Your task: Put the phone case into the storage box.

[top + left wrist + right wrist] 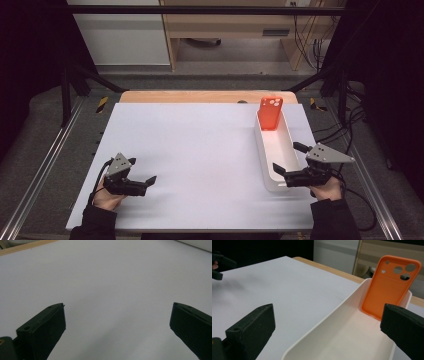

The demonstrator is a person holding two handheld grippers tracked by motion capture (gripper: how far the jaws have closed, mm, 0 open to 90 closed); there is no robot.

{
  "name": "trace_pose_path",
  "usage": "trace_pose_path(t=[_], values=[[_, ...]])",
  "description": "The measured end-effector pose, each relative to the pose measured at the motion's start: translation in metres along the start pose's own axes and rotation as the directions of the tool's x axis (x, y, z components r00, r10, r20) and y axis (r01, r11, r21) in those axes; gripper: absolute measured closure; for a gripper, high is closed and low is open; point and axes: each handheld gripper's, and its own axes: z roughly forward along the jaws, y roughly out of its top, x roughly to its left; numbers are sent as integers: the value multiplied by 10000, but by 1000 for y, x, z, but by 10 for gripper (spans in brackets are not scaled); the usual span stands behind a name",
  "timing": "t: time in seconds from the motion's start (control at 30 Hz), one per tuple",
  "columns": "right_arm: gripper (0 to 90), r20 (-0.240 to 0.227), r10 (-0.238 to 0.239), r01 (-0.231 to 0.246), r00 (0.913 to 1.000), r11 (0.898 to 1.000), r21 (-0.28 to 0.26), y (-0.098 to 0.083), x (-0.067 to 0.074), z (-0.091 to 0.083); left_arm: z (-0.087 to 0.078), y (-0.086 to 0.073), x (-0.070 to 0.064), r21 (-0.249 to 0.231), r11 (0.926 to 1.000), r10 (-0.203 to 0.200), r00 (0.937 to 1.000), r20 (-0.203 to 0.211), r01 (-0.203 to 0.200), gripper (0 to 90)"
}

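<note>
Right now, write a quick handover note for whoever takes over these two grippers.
Left gripper: open, nothing held, over the bare white table sheet on the left.
Right gripper: open, nothing held, jaws either side of the near end of the long white plastic tray.
Orange phone case: upright, leaning at the tray's far end.
Done: nothing gripped.
Left: probably grasping the tray or case.
</note>
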Motion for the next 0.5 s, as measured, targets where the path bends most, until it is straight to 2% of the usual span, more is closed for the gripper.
trace_pose_path(t=[0.1,0.23,0.3,0.37,0.5], values=[[4,56,-151,151,9999,9999,73,-8,-1,-4,0,0,-1,-31,10000,32,10000,14,-32,0],[4,34,-78,77,10000,9998,201,-15,-2,-8,-1,1,-1,-98,9999,54,10000,47,-53,0],[4,212,-173,169,9996,9997,167,-18,-3,-10,-2,1,-1,-122,9999,72,10000,38,-72,0],[3,149,-9,6,9999,9999,172,-20,-5,-10,-2,1,-1,-133,9999,66,10000,37,-66,0],[3,140,9,-12,9999,9998,188,-21,-6,-11,-2,1,-2,-172,9998,78,10000,56,-77,0]])
